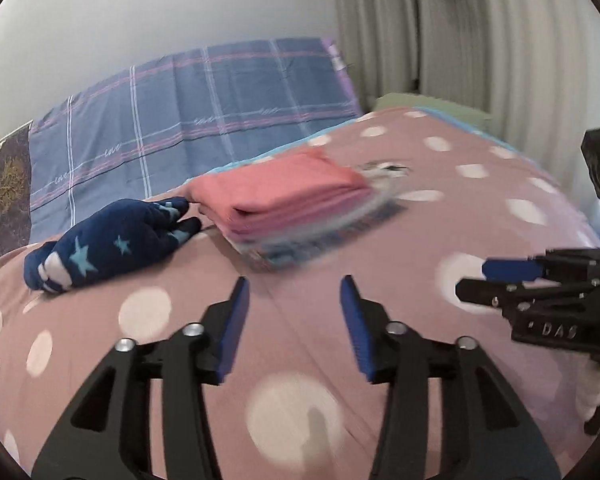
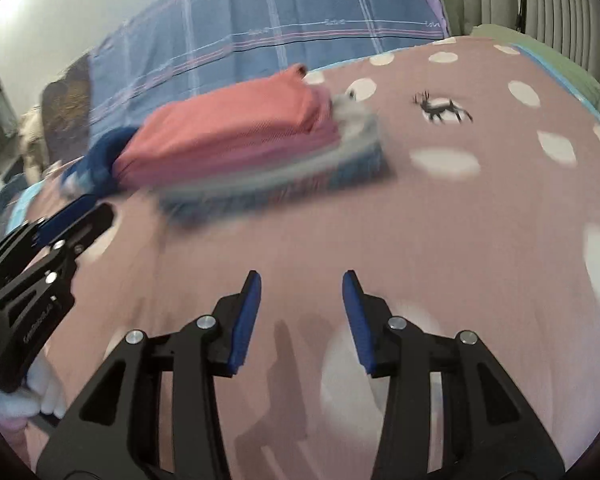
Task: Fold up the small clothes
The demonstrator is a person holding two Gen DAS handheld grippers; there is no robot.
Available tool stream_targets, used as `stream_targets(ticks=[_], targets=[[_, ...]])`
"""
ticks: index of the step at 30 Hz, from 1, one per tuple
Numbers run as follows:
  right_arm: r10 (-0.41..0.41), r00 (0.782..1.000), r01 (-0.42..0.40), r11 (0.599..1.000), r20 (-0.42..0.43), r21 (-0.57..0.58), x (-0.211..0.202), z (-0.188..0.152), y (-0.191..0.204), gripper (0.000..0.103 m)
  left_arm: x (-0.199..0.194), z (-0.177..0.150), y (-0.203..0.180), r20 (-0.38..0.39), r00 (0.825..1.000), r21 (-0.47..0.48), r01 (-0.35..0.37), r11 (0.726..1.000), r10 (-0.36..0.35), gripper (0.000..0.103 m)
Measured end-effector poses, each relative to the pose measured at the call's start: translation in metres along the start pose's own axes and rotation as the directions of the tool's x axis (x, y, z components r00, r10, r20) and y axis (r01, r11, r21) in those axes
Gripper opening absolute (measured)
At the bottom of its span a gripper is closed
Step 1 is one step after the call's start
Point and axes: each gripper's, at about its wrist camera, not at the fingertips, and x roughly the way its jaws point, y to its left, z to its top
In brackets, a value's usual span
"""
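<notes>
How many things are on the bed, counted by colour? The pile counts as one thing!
Navy with stars: 1, the crumpled garment.
Pink on top: 1, the folded pile; its lower layers are too blurred to count.
Blue checked: 1, the pillow at the back.
Total: 3, all on the spotted bedspread.

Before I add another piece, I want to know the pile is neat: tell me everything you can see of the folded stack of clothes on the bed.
The folded stack of clothes lies flat on the pink polka-dot bedspread. A salmon-pink knit-looking piece sits on top, pinker layers beneath, then pale grey and blue ones at the base, which juts out wider. Motion blur hides the edges. The navy star-patterned garment, crumpled, lies against its left end. Neither claw touches it.
</notes>
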Motion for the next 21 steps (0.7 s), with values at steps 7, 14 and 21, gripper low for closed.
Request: stream_targets(ticks=[7, 14, 21], targets=[[-0.003, 0.987, 0.005, 1.000, 0.158, -0.013, -0.132, -0.085, 0.000, 0.067, -0.115, -0.031, -0.041, 0.082, 0.996, -0.055, -0.038, 0.998, 0.043, 0.087], [-0.033, 0.966, 0.025, 0.999, 0.258, 0.037, -0.202, -0.128, 0.016, 0.082, -0.186, -0.038, -0.064, 0.152, 0.984, -0.050, -0.082, 0.995, 0.088, 0.099], [-0.082, 0.942, 0.067, 0.996, 0.324, 0.058, -0.243, -0.145, 0.024, 0.089, -0.225, -0.047, -0.061, 0.188, 0.972, -0.104, -0.121, 0.987, 0.139, 0.102]])
